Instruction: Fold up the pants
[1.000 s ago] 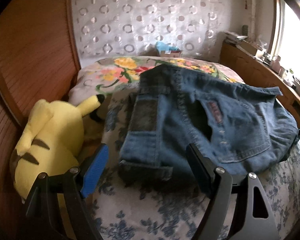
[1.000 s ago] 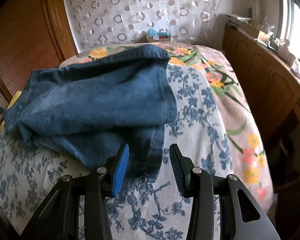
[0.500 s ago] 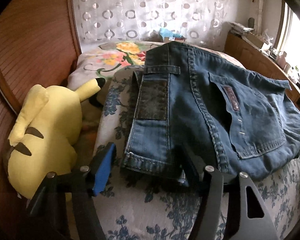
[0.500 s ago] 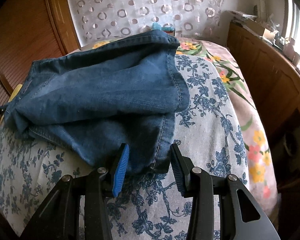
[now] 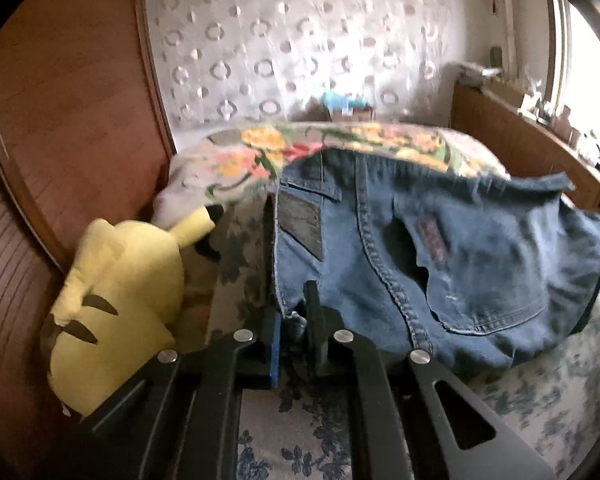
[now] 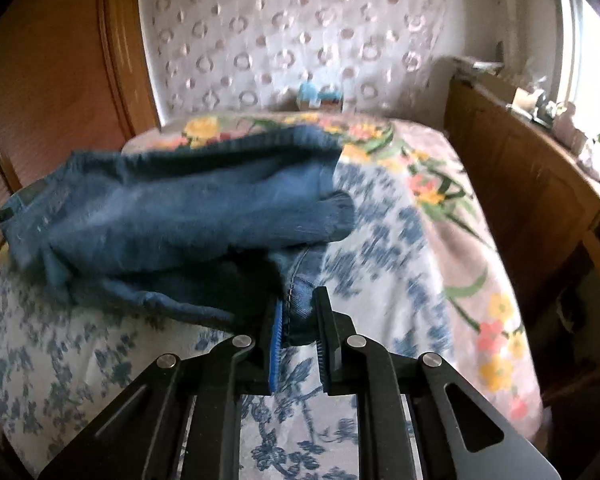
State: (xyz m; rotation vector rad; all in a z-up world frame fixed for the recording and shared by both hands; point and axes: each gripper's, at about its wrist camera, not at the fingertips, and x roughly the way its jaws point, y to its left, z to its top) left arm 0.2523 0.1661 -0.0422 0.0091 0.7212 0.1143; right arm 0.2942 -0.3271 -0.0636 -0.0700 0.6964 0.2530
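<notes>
Left gripper closing, pinching the waistband corner of the jeans; right gripper closing on a folded hem edge. Jeans lie bunched on the floral bedspread, yellow plush toy beside.

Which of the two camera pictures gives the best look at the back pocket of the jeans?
The left wrist view. There the back pocket faces the camera, stitching plain, though a little blurred, on the jeans spread over the bed. The right wrist view shows only folded denim at the other end, with no pocket visible.
</notes>
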